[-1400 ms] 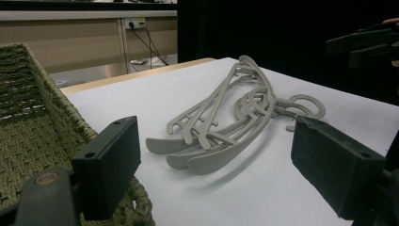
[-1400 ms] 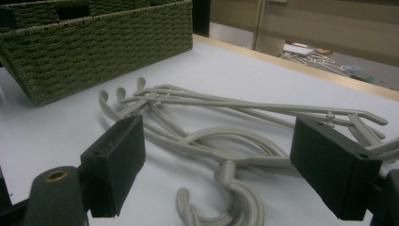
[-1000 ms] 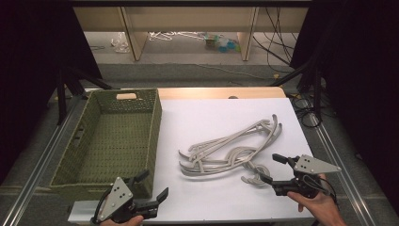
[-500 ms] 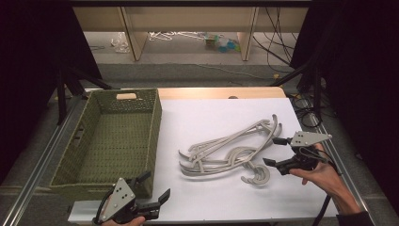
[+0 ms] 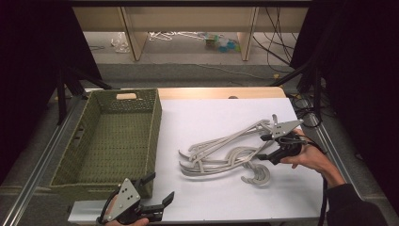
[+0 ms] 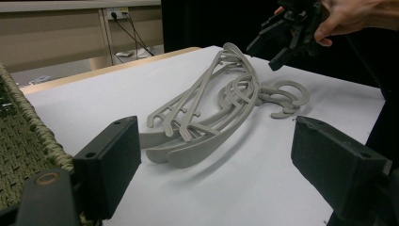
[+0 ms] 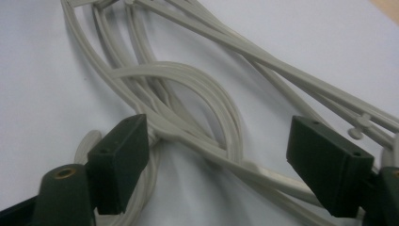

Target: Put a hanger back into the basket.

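Pile of grey plastic clothes hangers (image 5: 226, 153) lies tangled on the white table (image 5: 207, 117), right of centre, hooks toward the near-right edge, arms fanning to the far side and left. Right gripper (image 5: 267, 148) sits low over the hook end of the pile, approx. where the necks cross; its jaws have just been closing a little but stand wide apart, w/ several hanger bars running between them in the right gripper view (image 7: 202, 136), pads not yet pressing on any. That spot is likely chosen because the necks bunch there, so one pinch should catch a single hanger w/o dragging the rest. Left gripper (image 5: 153, 195) hovers at the near-left edge of the table, beside the near corner of the green woven basket (image 5: 155, 122), jaws apart, nothing held; prob. parked clear of the work. Basket stands left of the pile, empty as far as seen, open top facing up, the likely drop-off for the hangers.
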`<state>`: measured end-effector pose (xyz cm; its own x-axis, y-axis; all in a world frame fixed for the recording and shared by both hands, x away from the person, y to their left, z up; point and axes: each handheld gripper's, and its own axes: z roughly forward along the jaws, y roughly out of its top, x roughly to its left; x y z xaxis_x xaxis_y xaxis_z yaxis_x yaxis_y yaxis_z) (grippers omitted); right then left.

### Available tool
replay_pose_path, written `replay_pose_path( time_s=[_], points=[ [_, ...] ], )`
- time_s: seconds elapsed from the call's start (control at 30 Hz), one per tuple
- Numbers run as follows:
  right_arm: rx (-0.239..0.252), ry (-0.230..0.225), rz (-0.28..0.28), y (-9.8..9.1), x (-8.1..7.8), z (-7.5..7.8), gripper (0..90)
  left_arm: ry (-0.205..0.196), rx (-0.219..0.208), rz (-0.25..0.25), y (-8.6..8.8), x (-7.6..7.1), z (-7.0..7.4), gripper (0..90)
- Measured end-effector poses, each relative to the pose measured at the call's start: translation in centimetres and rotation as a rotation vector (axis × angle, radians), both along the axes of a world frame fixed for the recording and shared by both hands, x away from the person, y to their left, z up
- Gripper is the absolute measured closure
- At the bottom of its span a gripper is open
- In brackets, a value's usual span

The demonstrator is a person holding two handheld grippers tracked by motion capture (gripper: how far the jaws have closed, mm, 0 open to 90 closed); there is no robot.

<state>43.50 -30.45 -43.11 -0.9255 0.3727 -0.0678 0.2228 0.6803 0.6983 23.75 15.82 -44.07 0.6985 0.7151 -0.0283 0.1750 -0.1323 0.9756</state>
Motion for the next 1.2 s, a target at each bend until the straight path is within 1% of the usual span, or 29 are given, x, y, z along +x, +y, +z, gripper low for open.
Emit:
replay_pose_path(
  time_s=[0.03, 0.07, 0.13, 0.2, 0.23, 0.27, 0.3, 0.33, 0.37, 0.4, 0.47, 0.5, 0.53, 0.57, 0.6, 0.67, 0.7, 0.77, 0.83, 0.87, 0.9, 0.93, 0.97, 1.0, 1.03, 1.1, 1.13, 1.17, 1.2],
  points=[
    [-0.024, 0.02, 0.012, 0.1, 0.6, -0.7, 23.8, -0.004, 0.011, -0.002, 0.0, 0.0, 0.0, 16.2],
    [-0.024, 0.02, 0.012, 0.1, 0.6, -0.7, 23.8, -0.006, 0.016, -0.005, 0.0, 0.0, 0.0, 16.2],
    [-0.057, 0.033, 0.006, 0.0, 0.9, -1.3, 25.2, -0.009, 0.018, -0.007, 0.0, 0.1, 0.0, 16.3],
    [-0.06, 0.038, 0.006, -0.1, 1.2, -1.7, 27.9, -0.007, 0.021, -0.008, 0.0, 0.0, 0.0, 16.2],
    [-0.062, 0.034, 0.01, -0.1, 1.4, -1.8, 28.0, 0.004, 0.011, -0.004, -0.1, 0.0, -0.1, 16.3],
    [-0.075, 0.028, 0.011, -0.1, 1.4, -1.9, 28.8, 0.006, 0.011, -0.004, -0.1, 0.0, -0.1, 16.3],
    [-0.091, 0.029, 0.024, -0.1, 1.5, -2.1, 29.3, 0.004, -0.006, -0.01, -0.2, 0.1, -0.2, 16.3],
    [-0.101, 0.022, 0.031, 0.0, 1.5, -2.2, 29.4, 0.002, 0.018, -0.004, -0.1, 0.1, -0.1, 16.3],
    [-0.103, 0.014, 0.038, 0.0, 1.5, -2.3, 30.3, -0.004, 0.026, -0.01, -0.1, 0.1, -0.1, 16.3],
    [-0.108, 0.009, 0.038, 0.0, 1.6, -2.3, 32.2, 0.005, 0.027, -0.011, -0.2, 0.0, -0.1, 16.3],
    [-0.161, -0.038, 0.058, 0.3, 1.5, -2.4, 32.5, -0.001, 0.03, -0.016, -0.2, 0.1, -0.1, 16.3],
    [-0.185, -0.046, 0.07, 0.5, 1.5, -2.3, 32.5, -0.004, 0.017, -0.021, -0.3, 0.2, -0.2, 16.3],
    [-0.219, -0.052, 0.084, 0.8, 1.5, -2.2, 33.0, 0.008, 0.025, -0.014, -0.4, 0.1, -0.2, 16.3],
    [-0.236, -0.05, 0.1, 1.0, 1.6, -2.1, 36.4, 0.005, 0.031, -0.021, -0.4, 0.1, -0.2, 16.3],
    [-0.253, -0.049, 0.111, 1.0, 1.7, -1.9, 40.2, 0.02, 0.014, -0.016, -0.6, 0.0, -0.2, 16.4],
    [-0.282, -0.063, 0.139, 1.1, 1.7, -1.9, 42.8, 0.003, 0.035, -0.024, -0.5, 0.1, -0.2, 16.4],
    [-0.289, -0.078, 0.145, 1.1, 1.8, -1.9, 43.4, 0.018, 0.022, -0.019, -0.6, 0.0, -0.2, 16.4],
    [-0.3, -0.101, 0.163, 1.1, 1.5, -1.9, 45.4, 0.02, 0.023, -0.019, -0.5, 0.0, -0.3, 16.4],
    [-0.316, -0.097, 0.195, 1.0, 1.3, -1.9, 48.7, 0.019, 0.019, -0.017, -0.5, 0.0, -0.2, 16.4],
    [-0.33, -0.108, 0.215, 1.1, 1.1, -1.8, 51.3, 0.019, 0.018, -0.018, -0.5, 0.0, -0.2, 16.4],
    [-0.341, -0.097, 0.23, 1.1, 0.9, -1.8, 52.2, 0.018, 0.021, -0.018, -0.5, 0.0, -0.3, 16.4],
    [-0.351, -0.101, 0.241, 1.1, 0.7, -1.7, 53.0, 0.021, 0.024, -0.017, -0.6, 0.0, -0.3, 16.4],
    [-0.372, -0.107, 0.256, 1.2, 0.5, -1.6, 53.9, 0.022, 0.022, -0.016, -0.6, 0.0, -0.3, 16.4],
    [-0.378, -0.108, 0.274, 1.3, 0.4, -1.6, 54.9, 0.002, 0.03, -0.031, -0.6, 0.2, -0.3, 16.4],
    [-0.388, -0.113, 0.288, 1.4, 0.2, -1.6, 56.5, 0.018, 0.032, -0.02, -0.7, 0.1, -0.3, 16.4],
    [-0.397, -0.133, 0.312, 1.6, 0.1, -1.6, 58.0, 0.033, 0.032, -0.019, -0.8, 0.0, -0.4, 16.5],
    [-0.398, -0.139, 0.319, 1.7, 0.1, -1.6, 59.2, 0.019, 0.048, -0.029, -0.8, 0.1, -0.3, 16.4],
    [-0.421, -0.172, 0.337, 1.8, 0.0, -1.5, 61.8, 0.011, 0.04, -0.039, -0.8, 0.2, -0.4, 16.4],
    [-0.421, -0.172, 0.337, 1.8, 0.0, -1.5, 61.8, 0.013, 0.035, -0.039, -0.8, 0.2, -0.4, 16.4]
  ],
)
